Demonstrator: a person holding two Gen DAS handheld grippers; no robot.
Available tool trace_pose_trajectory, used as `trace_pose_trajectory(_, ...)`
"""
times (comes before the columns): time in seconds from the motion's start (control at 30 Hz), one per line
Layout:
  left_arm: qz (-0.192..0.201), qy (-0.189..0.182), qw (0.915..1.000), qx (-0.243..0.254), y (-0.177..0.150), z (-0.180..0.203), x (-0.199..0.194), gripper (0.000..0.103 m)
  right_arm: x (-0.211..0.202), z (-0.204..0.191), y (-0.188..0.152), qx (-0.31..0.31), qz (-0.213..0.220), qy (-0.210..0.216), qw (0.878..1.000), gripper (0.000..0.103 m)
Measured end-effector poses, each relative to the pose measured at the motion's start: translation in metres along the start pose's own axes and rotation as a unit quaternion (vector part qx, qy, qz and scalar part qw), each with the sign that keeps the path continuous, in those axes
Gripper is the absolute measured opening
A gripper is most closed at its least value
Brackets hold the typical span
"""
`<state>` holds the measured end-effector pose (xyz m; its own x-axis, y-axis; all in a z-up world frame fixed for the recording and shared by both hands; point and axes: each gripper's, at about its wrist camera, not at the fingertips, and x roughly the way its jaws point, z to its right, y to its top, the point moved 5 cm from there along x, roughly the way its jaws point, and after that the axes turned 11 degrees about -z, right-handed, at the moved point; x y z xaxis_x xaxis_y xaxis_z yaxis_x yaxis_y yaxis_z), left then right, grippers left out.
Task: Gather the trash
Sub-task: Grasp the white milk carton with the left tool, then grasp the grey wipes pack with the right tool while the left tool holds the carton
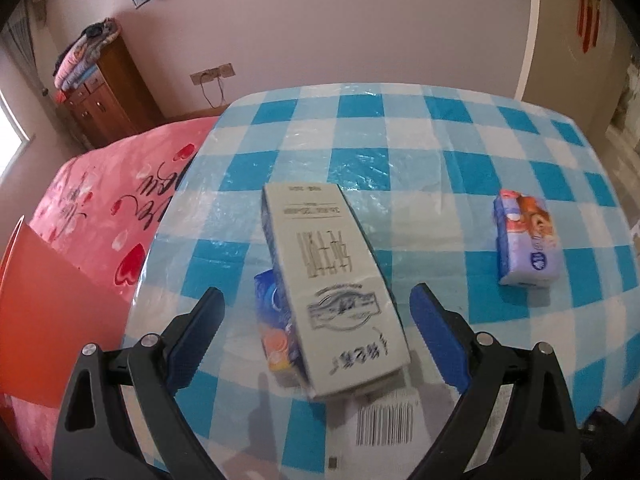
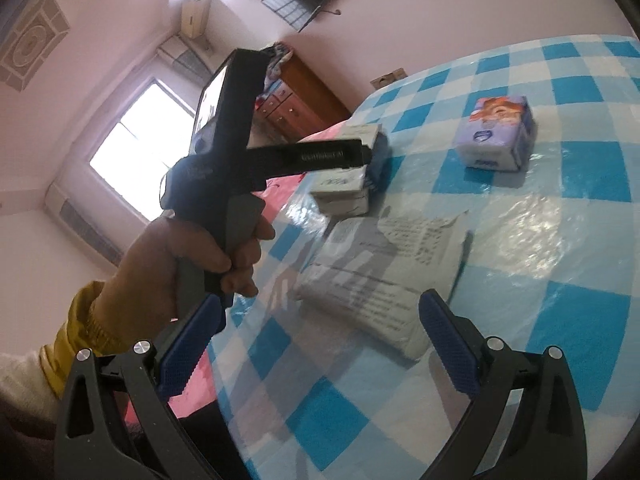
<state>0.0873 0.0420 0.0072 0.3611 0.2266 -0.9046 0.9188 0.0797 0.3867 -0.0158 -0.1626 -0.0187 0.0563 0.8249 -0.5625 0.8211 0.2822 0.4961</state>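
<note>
A grey-white carton (image 1: 334,280) lies tilted on a blue and orange packet (image 1: 274,320) on the checked table (image 1: 400,152). My left gripper (image 1: 318,304) is open, its fingers on either side of the carton and apart from it. The carton also shows in the right wrist view (image 2: 344,184), with the left gripper's arm (image 2: 316,156) over it. A flat white shipping bag (image 2: 376,276) lies in front of my right gripper (image 2: 320,316), which is open and empty above the table's near edge. A purple tissue pack (image 1: 526,248) lies to the right; it also shows in the right wrist view (image 2: 498,136).
A barcode label (image 1: 384,420) lies under the left gripper. A pink bed (image 1: 112,216) and a red bin (image 1: 44,320) stand left of the table. A wooden cabinet (image 1: 108,96) stands by the far wall.
</note>
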Motion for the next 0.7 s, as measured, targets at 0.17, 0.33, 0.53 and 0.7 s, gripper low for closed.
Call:
trace_pose_trajectory(0.17, -0.003, 0.015, 0.9998, 0.011, 0.002, 0.009, 0.011, 0.094, -0.004, 0.009, 0.007, 0.017, 0.006, 0.001, 1.0, 0.098)
trace_pose_trajectory(0.33, -0.015, -0.001, 0.9999, -0.001, -0.003, 0.002, 0.023, 0.067, -0.007, 0.016, 0.011, 0.032, 0.015, -0.009, 0.999, 0.098)
trace_pose_trajectory(0.53, 0.001, -0.054, 0.9984, -0.014, -0.008, -0.006, 0.016, 0.066, -0.012, 0.029, 0.015, 0.066, 0.038, -0.036, 0.996, 0.098)
trace_pose_trajectory(0.7, 0.031, -0.1, 0.9942, -0.023, -0.013, -0.018, -0.007, 0.066, -0.008, 0.031, 0.02, 0.062, 0.04, -0.071, 0.995, 0.098)
